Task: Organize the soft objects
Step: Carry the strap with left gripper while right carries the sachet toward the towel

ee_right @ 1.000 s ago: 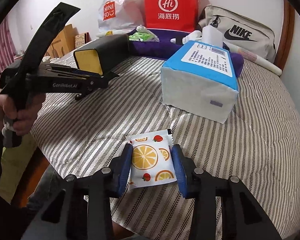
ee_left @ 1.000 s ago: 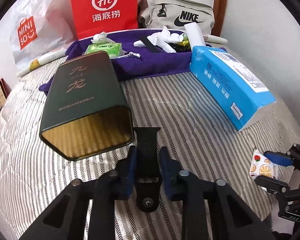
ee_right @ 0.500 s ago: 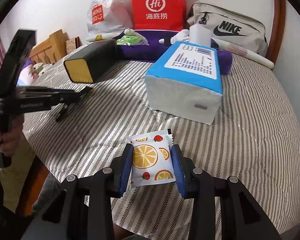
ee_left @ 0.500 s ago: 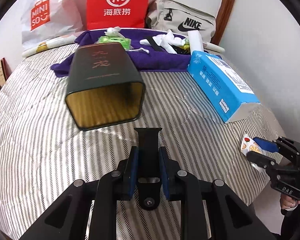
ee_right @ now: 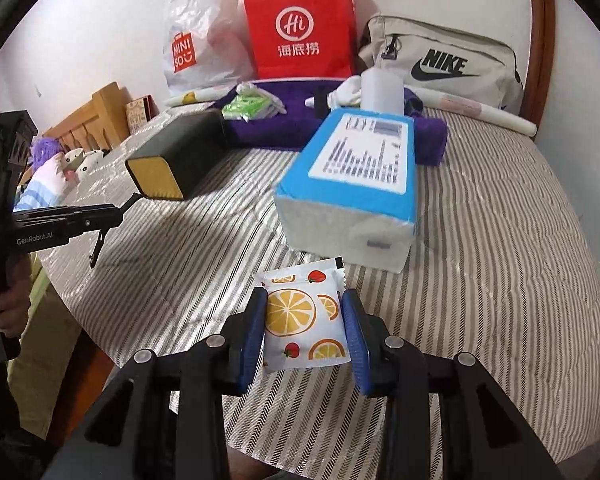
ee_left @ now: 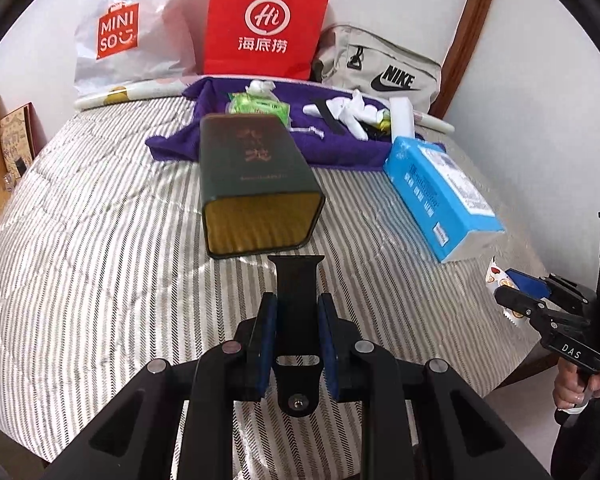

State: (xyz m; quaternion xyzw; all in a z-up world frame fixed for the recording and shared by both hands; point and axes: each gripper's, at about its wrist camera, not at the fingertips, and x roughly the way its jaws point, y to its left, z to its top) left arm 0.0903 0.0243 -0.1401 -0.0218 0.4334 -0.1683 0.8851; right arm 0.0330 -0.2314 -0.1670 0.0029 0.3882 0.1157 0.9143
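Left wrist view: the left tool [ee_left: 296, 344] clamps a black strap [ee_left: 297, 280] above the striped bed [ee_left: 100, 260], facing an open tin [ee_left: 256, 184].

Right wrist view: the right tool [ee_right: 304, 328] grips a fruit-print packet [ee_right: 304, 320] by its side edges; it looks light, soft and crushable.

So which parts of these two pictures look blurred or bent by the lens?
Left wrist view: the writing on the dark tin is smeared, and the wooden bedpost bows with the dark round border. Right wrist view: the label on the blue tissue pack is blurred, while the fruit-print packet is sharp.
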